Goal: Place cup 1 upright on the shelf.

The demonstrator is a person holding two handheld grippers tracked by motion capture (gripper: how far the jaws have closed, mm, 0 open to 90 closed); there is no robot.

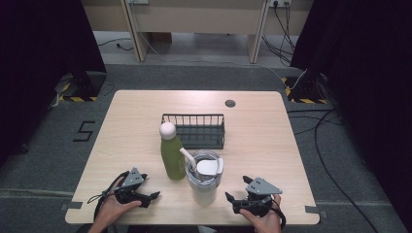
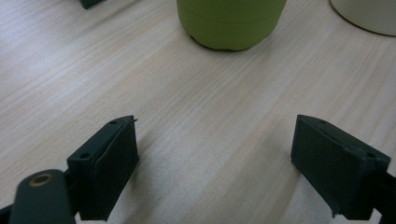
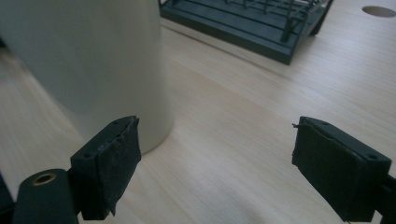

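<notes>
While left fingers (image 2: 105,168) and right fingers (image 3: 107,163) gape | green bottle (image 1: 171,158) upright, round white cap (image 1: 167,130)

On the table (image 1: 272,145): one green bottle (image 1: 171,155); one white tumbler (image 1: 204,180) with one straw (image 1: 188,158); one black wire basket (image 1: 194,130); two handheld grippers, left gripper (image 1: 148,197), right gripper (image 1: 234,200).

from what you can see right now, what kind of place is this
Most likely a lab or recording workspace, not a home. A light wood table stands on grey carpet between black curtains, with cables trailing across the floor and yellow-and-black hazard tape at stand bases.
</notes>
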